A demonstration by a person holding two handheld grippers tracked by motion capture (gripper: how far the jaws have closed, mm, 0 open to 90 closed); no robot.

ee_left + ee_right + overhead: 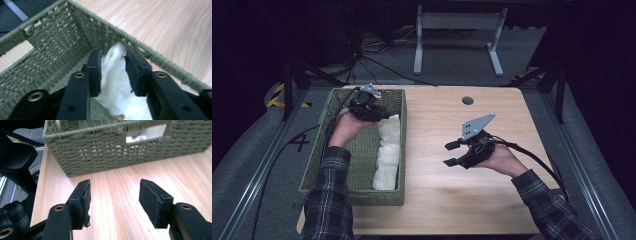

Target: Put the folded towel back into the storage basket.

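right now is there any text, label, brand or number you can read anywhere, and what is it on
"4": a dark mark that reads like this digit, on the grey floor left of the woven basket.
No print can be read on the basket, the white cloth inside it, the wooden table or either tool.
The yellow and black striped tape on the floor is a hazard marking with no words.

Coarse woven basket [362, 155], fluffy white cloth [388, 150], smooth matt wooden table [462, 190].
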